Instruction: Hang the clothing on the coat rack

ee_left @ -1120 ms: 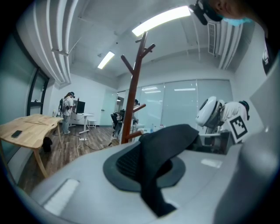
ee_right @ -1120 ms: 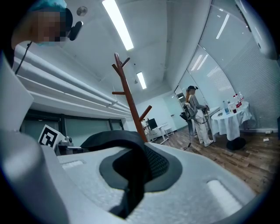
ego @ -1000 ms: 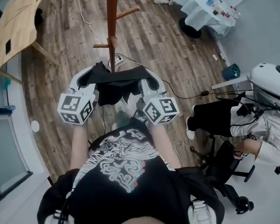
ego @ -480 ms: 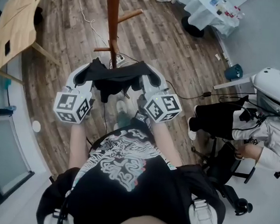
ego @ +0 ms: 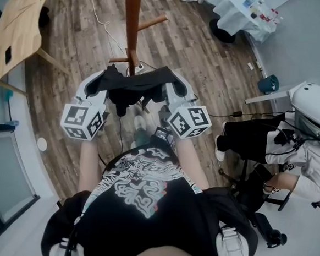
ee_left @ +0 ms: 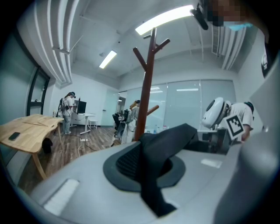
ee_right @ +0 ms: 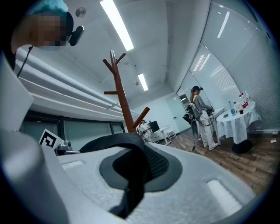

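Note:
A black garment point(ego: 133, 88) hangs stretched between my two grippers in the head view, just in front of the brown wooden coat rack point(ego: 132, 23). My left gripper point(ego: 104, 79) is shut on the garment's left end, and the fabric point(ee_left: 151, 170) is pinched between its jaws. The garment's right end is held in my right gripper point(ego: 172, 83), where black cloth point(ee_right: 131, 170) is clamped in the jaws. The rack's pole and pegs point(ee_left: 147, 83) stand straight ahead of both grippers, with a low peg point(ego: 119, 59) close above the garment. The rack point(ee_right: 122, 94) rises just past the cloth.
A light wooden table point(ego: 18, 25) stands at the left. A person sits on a chair point(ego: 290, 154) at the right. A white-clothed table point(ego: 239, 12) is at the far right, and cables point(ego: 101, 20) run over the wooden floor by the rack's base.
Both grippers have carried the garment a little forward and up toward the rack. The cloth now hangs flatter and more taut between them.

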